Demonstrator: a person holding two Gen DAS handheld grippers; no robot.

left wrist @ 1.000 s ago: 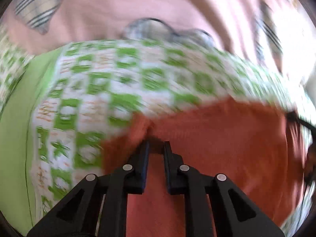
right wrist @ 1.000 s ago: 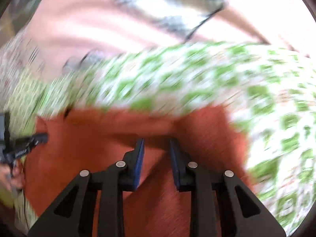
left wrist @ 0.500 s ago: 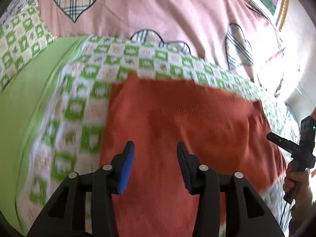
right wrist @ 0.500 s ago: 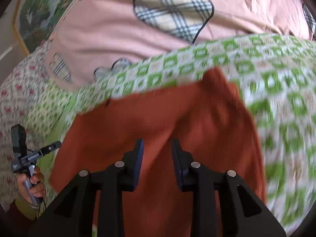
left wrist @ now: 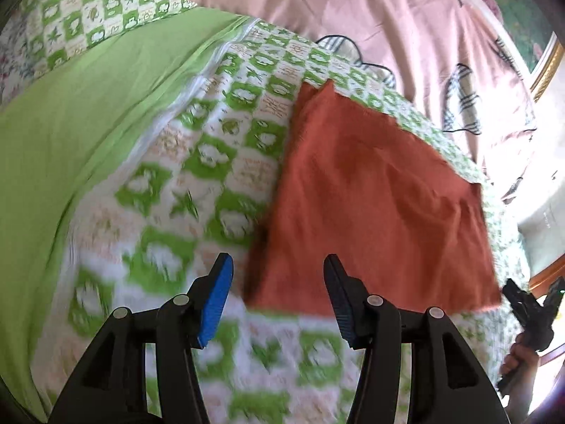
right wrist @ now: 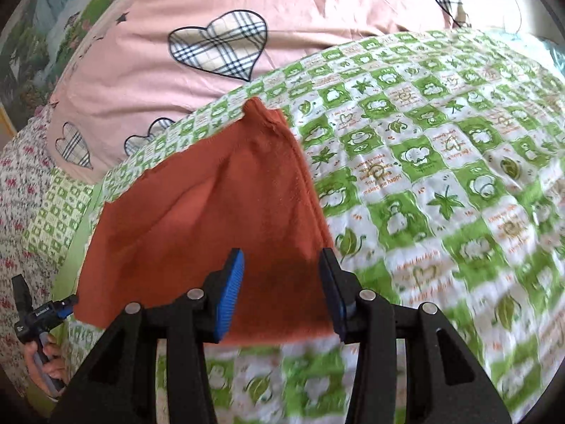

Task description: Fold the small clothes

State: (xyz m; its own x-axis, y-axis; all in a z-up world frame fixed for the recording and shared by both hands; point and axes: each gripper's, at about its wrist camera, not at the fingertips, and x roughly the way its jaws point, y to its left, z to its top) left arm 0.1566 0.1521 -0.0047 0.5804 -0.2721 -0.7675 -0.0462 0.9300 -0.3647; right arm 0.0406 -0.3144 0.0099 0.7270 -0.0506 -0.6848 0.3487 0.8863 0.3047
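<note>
Through my left wrist camera, my left gripper [left wrist: 277, 282] is spread wide, its blue-padded fingers [left wrist: 216, 298] holding nothing. The rust-orange knitted cloth [left wrist: 374, 194] lies flat on the green-and-white checked quilt [left wrist: 197, 162], and this gripper hangs over the cloth's near left corner: one finger over the quilt just left of the cloth, the other over the cloth's near edge. Left of the cloth runs a plain lime-green sheet [left wrist: 81, 106]; beyond it lies a pink cover with plaid hearts [left wrist: 370, 14]. Past the cloth's right corner I see my other hand's black tool.

Through my right wrist camera, my right gripper [right wrist: 282, 293] is also spread apart and pinches nothing. It hangs over the cloth's [right wrist: 219, 212] near right corner. The quilt [right wrist: 441, 162] stretches right of the cloth, the pink cover [right wrist: 169, 81] beyond it.
</note>
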